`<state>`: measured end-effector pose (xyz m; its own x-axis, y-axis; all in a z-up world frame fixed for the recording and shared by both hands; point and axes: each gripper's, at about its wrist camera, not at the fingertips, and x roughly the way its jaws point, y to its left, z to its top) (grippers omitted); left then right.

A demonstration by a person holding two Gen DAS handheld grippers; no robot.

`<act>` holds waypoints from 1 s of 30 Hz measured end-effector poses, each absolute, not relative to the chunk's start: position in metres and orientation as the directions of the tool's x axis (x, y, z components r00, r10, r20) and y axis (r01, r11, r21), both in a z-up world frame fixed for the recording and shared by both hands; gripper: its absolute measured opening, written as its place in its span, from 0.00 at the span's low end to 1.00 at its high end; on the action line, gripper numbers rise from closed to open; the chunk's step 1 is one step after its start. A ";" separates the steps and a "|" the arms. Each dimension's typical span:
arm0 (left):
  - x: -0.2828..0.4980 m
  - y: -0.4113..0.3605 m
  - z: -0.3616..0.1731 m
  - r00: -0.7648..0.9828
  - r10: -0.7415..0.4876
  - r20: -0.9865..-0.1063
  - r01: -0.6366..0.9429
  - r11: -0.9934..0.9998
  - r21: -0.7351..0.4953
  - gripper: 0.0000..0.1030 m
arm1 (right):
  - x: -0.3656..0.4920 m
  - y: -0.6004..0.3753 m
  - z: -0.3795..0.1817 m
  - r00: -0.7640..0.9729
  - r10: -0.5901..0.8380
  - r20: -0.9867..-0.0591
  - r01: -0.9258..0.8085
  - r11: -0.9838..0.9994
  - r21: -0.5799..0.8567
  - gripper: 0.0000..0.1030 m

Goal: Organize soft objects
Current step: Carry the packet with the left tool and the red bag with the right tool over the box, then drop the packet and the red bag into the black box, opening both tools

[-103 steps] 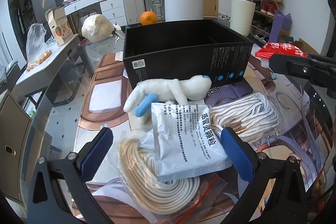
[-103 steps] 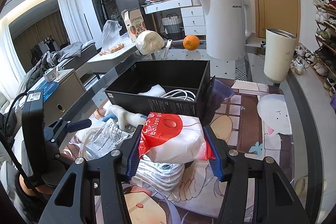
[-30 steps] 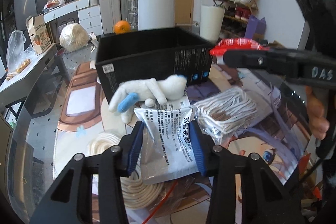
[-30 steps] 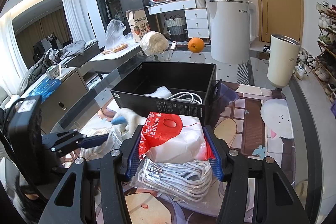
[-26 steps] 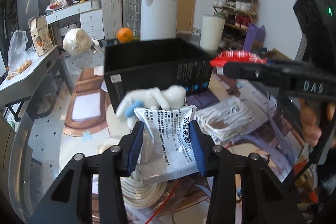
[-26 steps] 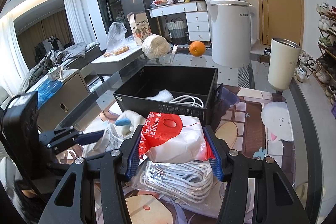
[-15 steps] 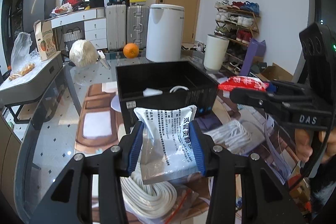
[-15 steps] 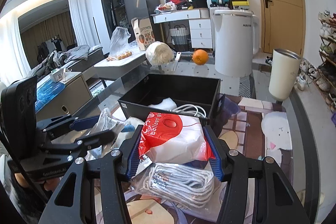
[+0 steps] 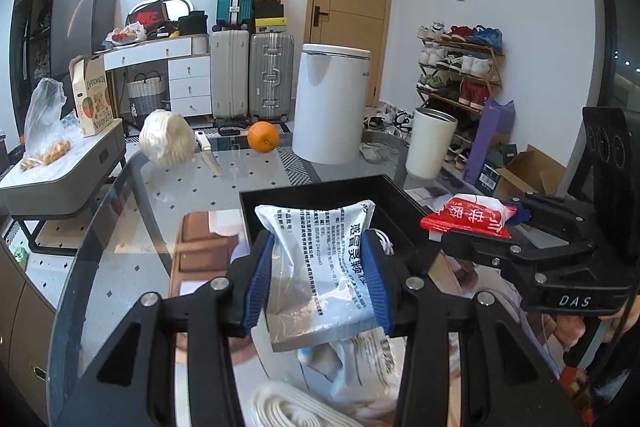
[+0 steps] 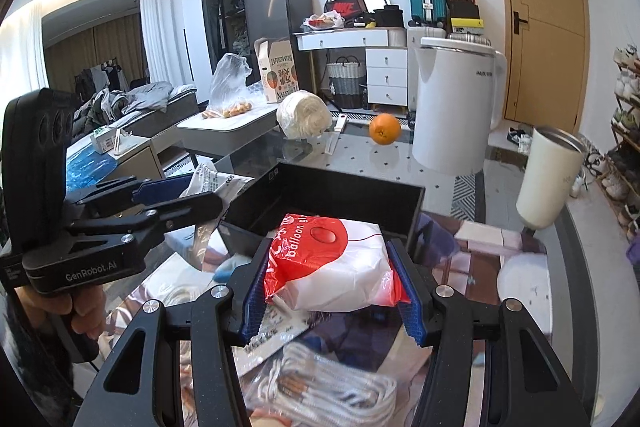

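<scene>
Pinching a silver-white printed pouch point(image 9: 320, 267) between its blue pads, the left gripper point(image 9: 318, 281) holds it raised just in front of the black box's point(image 9: 394, 191) near wall, left of the other tool. To the right of that, the right gripper point(image 10: 329, 281) is clamped on a red-and-white balloon bag point(image 10: 332, 267), lifted at the same box's front edge. Below both, nearer than the box, bundles of white rope point(image 10: 328, 391) lie on the glass table point(image 9: 168, 187).

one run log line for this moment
left gripper: shut on white pouch | right gripper: shut on balloon bag | black box: ahead
</scene>
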<state>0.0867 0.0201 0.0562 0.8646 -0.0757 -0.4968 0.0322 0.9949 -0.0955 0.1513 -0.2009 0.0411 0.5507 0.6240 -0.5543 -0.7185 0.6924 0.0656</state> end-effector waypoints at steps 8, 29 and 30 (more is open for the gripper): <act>0.113 0.028 0.055 0.862 -0.067 -0.503 0.022 0.995 -0.095 0.42 | 0.173 -0.179 0.041 0.551 0.617 -0.562 -0.731 0.681 0.030 0.54; 0.163 0.026 0.028 0.814 -0.061 -0.577 0.029 0.998 -0.065 0.42 | 0.225 -0.142 0.012 0.539 0.558 -0.631 -0.737 0.675 -0.033 0.54; 0.165 0.025 0.027 0.811 -0.061 -0.581 0.031 0.998 -0.063 0.42 | 0.226 -0.141 0.011 0.539 0.556 -0.633 -0.737 0.675 -0.035 0.54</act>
<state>0.1645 0.0254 0.0268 0.8114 -0.0613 -0.5813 0.0306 0.9976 -0.0626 0.2265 -0.1409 0.0111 0.5387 0.5560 -0.6330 -0.7372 0.6748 -0.0347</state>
